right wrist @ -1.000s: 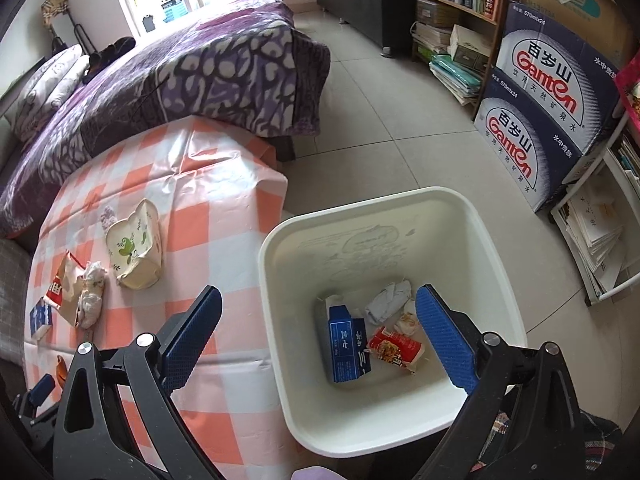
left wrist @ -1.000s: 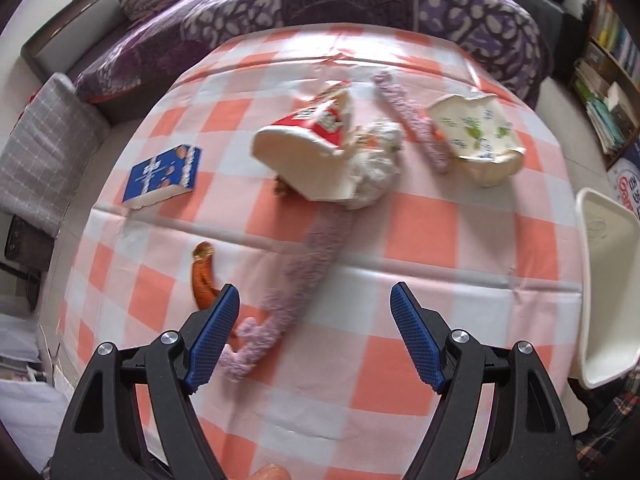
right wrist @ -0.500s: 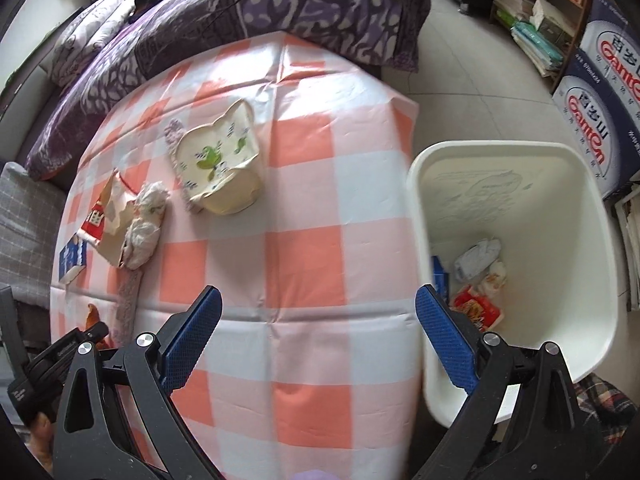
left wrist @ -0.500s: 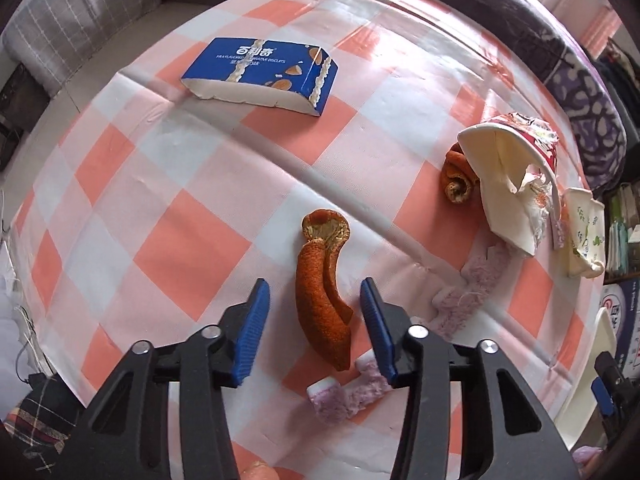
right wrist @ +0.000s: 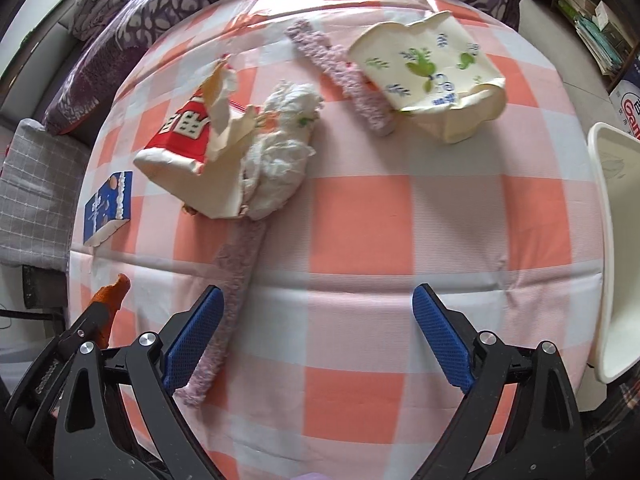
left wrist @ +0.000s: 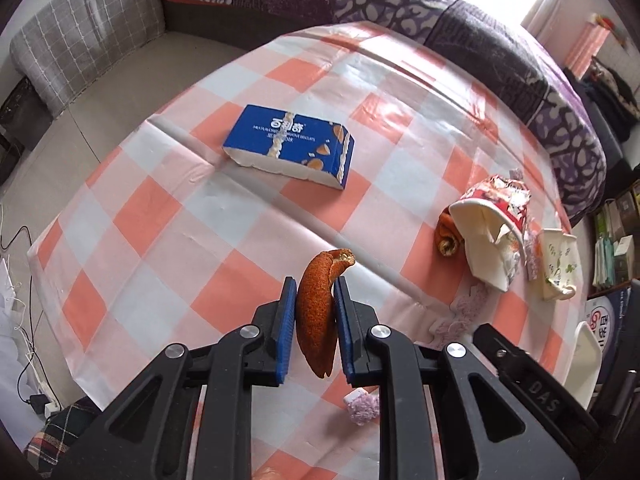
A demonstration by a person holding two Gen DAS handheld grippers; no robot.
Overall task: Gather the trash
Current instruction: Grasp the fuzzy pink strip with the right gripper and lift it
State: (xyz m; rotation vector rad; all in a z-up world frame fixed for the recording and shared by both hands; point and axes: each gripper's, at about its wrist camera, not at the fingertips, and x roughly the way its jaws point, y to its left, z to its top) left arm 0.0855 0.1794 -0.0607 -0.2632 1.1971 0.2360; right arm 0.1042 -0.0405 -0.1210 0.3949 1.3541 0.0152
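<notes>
Step in hand: the pick-up of one piece of trash is just done; the left gripper (left wrist: 316, 300) has clamped an orange peel (left wrist: 316, 312), and my reading is that carrying it to the bin comes next.
Left jaws: they have just been closing and now stand together on the orange peel, both blue pads pressed against its sides; its curled tip sticks out past the fingertips.
Right jaws: the right gripper (right wrist: 316, 336) is wide apart and holds nothing; it hangs over bare checked tablecloth (right wrist: 400, 216), and a fuzzy purple strip (right wrist: 236, 276) runs just beside its left pad. Whether pad and strip touch, I cannot tell.
Next move: the peel needs lifting clear of the cloth and swinging toward the white bin (right wrist: 616, 260), which stands off the table's edge on the right gripper's side; the grip should hold until the peel is over the opening.
Trash near: a second curl of peel (left wrist: 448, 236) tucked under a torn red-and-white paper cup (left wrist: 492, 236), with crumpled tissue (right wrist: 280, 144) against it.
Trash far: a blue biscuit box (left wrist: 292, 148) well apart from the rest, and a flattened cup with green print (right wrist: 436, 76) touching the far end of another purple strip.
</notes>
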